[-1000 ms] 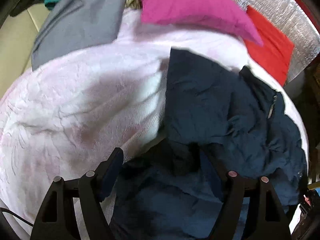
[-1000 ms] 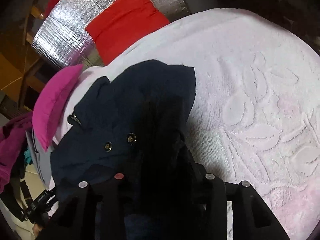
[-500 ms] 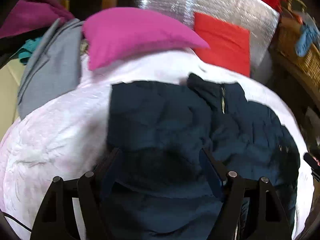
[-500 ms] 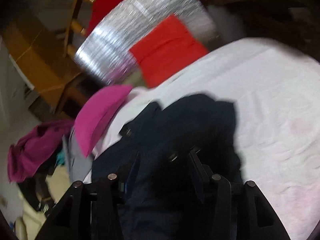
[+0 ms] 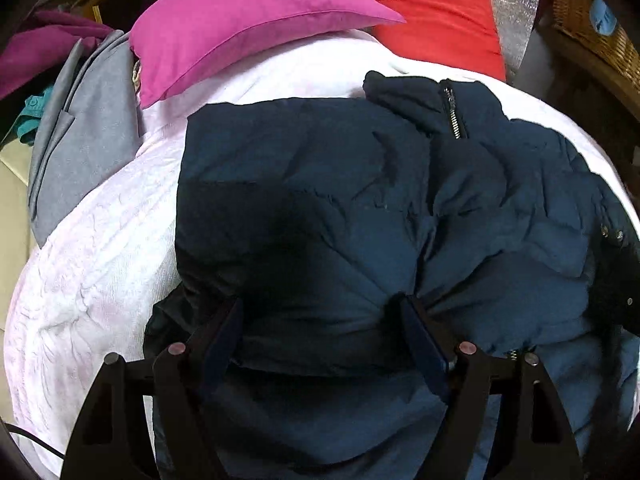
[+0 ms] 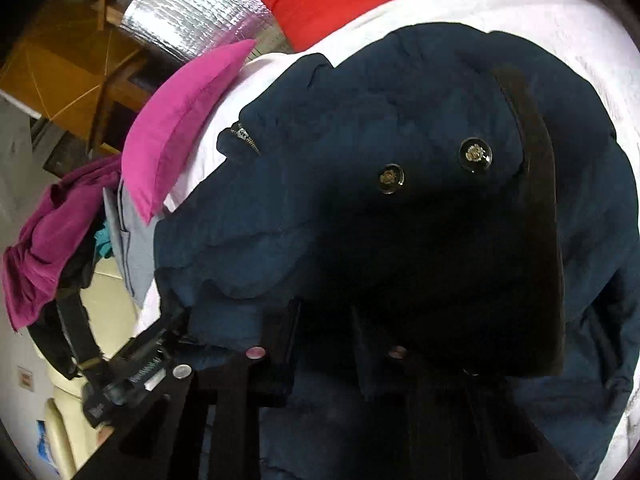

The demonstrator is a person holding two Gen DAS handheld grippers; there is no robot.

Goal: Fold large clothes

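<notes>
Fingers [image 5: 224,328] of both grippers stand apart, navy jacket [image 5: 360,200] bunched between each pair

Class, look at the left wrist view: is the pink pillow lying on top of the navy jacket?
No: the pink pillow rests on the white blanket beyond the navy jacket, with a strip of blanket showing between them.
</notes>
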